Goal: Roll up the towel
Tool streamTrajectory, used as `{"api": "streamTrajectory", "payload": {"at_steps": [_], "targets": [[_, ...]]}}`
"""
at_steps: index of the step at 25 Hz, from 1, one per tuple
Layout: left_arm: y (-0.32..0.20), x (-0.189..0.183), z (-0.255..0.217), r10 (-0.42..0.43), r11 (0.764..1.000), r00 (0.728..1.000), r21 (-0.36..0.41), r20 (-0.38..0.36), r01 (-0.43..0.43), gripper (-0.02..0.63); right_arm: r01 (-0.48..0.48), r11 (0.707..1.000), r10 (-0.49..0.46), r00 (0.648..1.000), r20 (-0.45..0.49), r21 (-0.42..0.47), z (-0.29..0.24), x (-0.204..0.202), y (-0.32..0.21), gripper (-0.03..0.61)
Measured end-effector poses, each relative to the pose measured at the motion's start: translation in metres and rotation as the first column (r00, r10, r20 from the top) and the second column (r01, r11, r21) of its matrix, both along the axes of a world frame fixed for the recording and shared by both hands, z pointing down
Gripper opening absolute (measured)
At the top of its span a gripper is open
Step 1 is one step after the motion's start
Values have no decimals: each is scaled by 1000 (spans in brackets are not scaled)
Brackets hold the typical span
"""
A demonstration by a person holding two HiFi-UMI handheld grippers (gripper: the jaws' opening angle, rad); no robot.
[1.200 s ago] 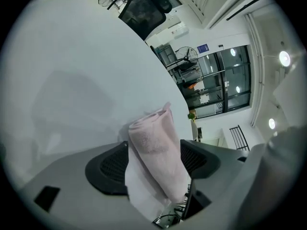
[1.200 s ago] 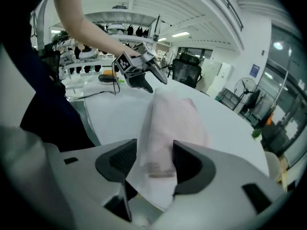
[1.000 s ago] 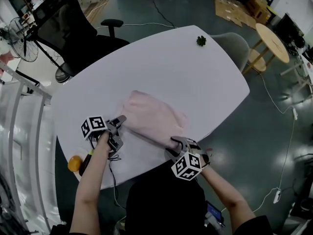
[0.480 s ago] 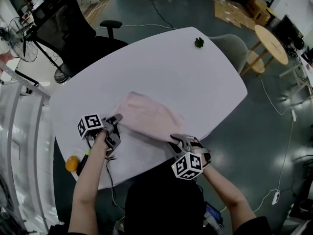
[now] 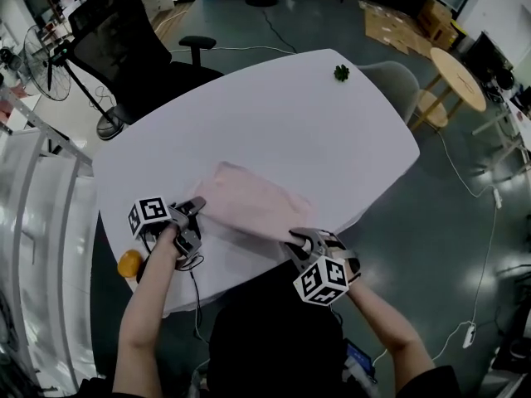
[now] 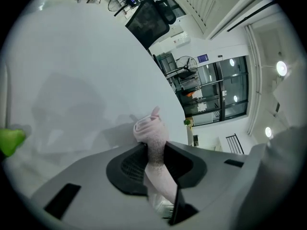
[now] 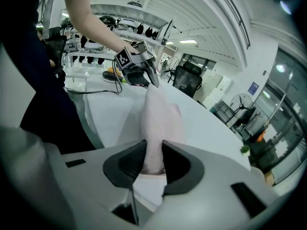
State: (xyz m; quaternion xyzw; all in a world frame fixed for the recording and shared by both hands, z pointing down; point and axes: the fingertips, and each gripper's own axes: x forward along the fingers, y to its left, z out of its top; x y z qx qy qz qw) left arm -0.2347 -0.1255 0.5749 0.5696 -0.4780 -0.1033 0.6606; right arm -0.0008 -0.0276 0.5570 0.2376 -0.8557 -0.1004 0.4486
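Observation:
A pale pink towel (image 5: 249, 201) lies on the white table (image 5: 274, 114), its near edge lifted off the surface. My left gripper (image 5: 197, 208) is shut on the towel's near left corner; in the left gripper view the pink cloth (image 6: 154, 150) is pinched between the black pads. My right gripper (image 5: 300, 240) is shut on the near right corner, and the right gripper view shows the towel (image 7: 160, 123) running from its jaws across to the left gripper (image 7: 144, 73).
A small green plant (image 5: 341, 71) sits at the table's far edge. An orange ball (image 5: 128, 264) and a black cable (image 5: 192, 293) lie at the near left edge. A black office chair (image 5: 124, 52) and a grey chair (image 5: 397, 81) stand beyond the table.
Both grippers have closed on the towel's near corners and raised them a little off the table; the towel's near edge now hangs between them.

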Motion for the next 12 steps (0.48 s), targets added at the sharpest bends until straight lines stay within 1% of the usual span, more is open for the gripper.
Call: {"api": "streamTrajectory", "payload": {"at_steps": [3, 7, 12], "targets": [[26, -13, 8, -4, 1000, 1000, -26, 7, 4, 109, 11, 999, -10, 1000, 16, -49, 8, -13, 25, 106], [49, -27, 17, -13, 998, 1000, -55, 4, 13, 110, 15, 990, -7, 998, 56, -143, 19, -27, 53, 107], [58, -31, 28, -23, 997, 1000, -76, -5, 22, 115, -22, 970, 44, 995, 85, -243, 35, -30, 59, 107]]}}
